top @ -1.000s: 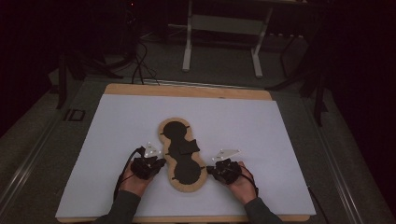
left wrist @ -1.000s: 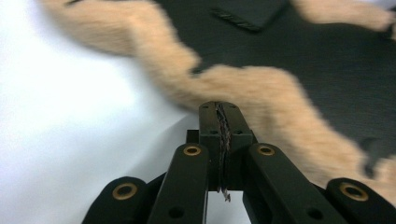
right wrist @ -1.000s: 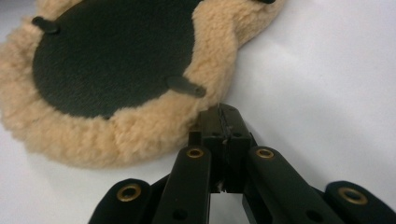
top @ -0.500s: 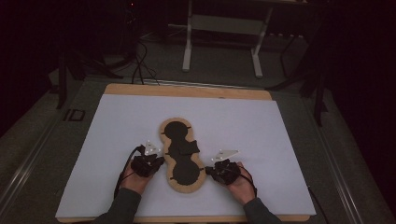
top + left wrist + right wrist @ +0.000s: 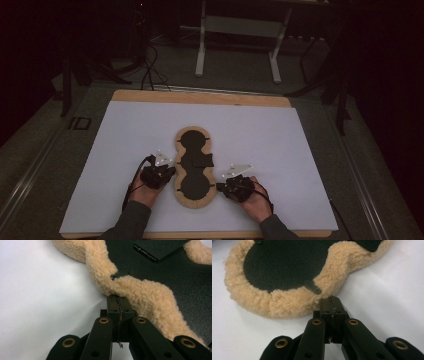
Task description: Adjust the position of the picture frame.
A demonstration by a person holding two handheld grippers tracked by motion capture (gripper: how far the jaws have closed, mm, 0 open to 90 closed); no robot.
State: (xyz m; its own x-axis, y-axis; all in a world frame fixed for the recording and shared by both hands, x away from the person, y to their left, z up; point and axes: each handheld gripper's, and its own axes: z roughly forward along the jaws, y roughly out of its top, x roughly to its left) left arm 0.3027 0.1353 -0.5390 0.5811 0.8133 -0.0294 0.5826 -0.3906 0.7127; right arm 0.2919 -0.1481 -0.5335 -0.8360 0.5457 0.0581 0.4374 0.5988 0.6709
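A figure-eight pad (image 5: 193, 186) with a tan fleece rim and a black middle lies lengthwise on the white sheet (image 5: 280, 145). A black flap (image 5: 201, 161) sits at its waist. My left gripper (image 5: 171, 172) is shut, its tips touching the left rim of the near lobe. In the left gripper view the left gripper (image 5: 117, 300) has its jaws pressed together against the fleece (image 5: 150, 293), below a small black tab (image 5: 120, 272). My right gripper (image 5: 219, 187) is shut at the right rim. In the right gripper view the right gripper (image 5: 331, 302) meets the fleece (image 5: 287, 302) beside a tab (image 5: 312, 286).
The white sheet covers a wooden board (image 5: 200, 97) whose edge shows at the back. Beyond the table stand a metal frame's legs (image 5: 201, 50) and loose cables (image 5: 150, 65) on the dark floor. Open sheet lies on both sides of the pad.
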